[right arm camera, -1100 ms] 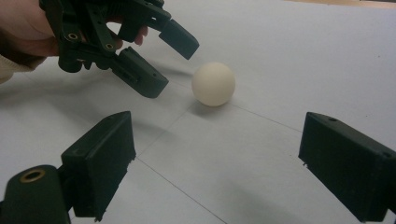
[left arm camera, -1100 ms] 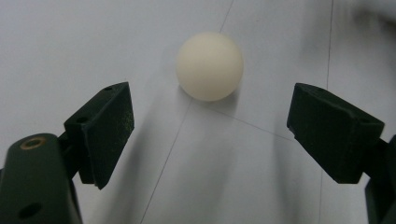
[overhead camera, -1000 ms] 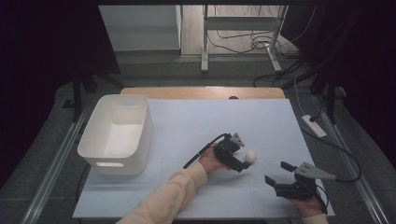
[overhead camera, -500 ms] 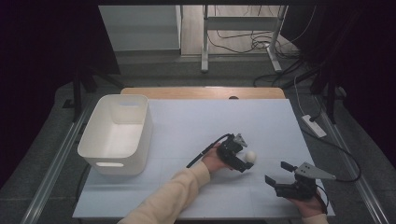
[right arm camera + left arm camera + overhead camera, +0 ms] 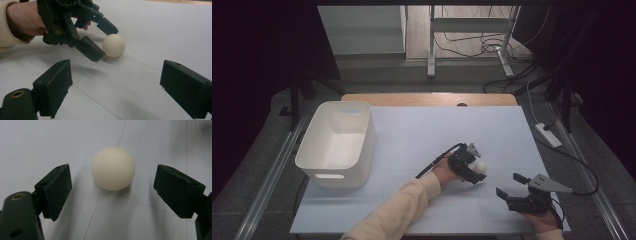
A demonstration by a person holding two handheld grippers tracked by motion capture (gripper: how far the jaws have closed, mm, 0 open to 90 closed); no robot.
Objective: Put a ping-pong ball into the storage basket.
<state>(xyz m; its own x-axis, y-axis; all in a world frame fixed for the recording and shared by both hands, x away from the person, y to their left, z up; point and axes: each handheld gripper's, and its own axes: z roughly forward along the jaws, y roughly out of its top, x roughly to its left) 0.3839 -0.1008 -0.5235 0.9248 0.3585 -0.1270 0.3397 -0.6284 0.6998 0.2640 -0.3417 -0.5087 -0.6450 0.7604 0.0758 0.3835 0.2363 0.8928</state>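
Ball (image 5: 481,166), small and cream-white, rests on the pale table (image 5: 422,135) right of centre. The left gripper (image 5: 475,169) reaches it from about 9 o'clock, jaws spread wide on either side of the ball, pads not touching it. The right gripper (image 5: 510,186) sits at about 4 o'clock from the ball, jaws open and empty. A white bin (image 5: 337,145) stands well apart at 9 o'clock.
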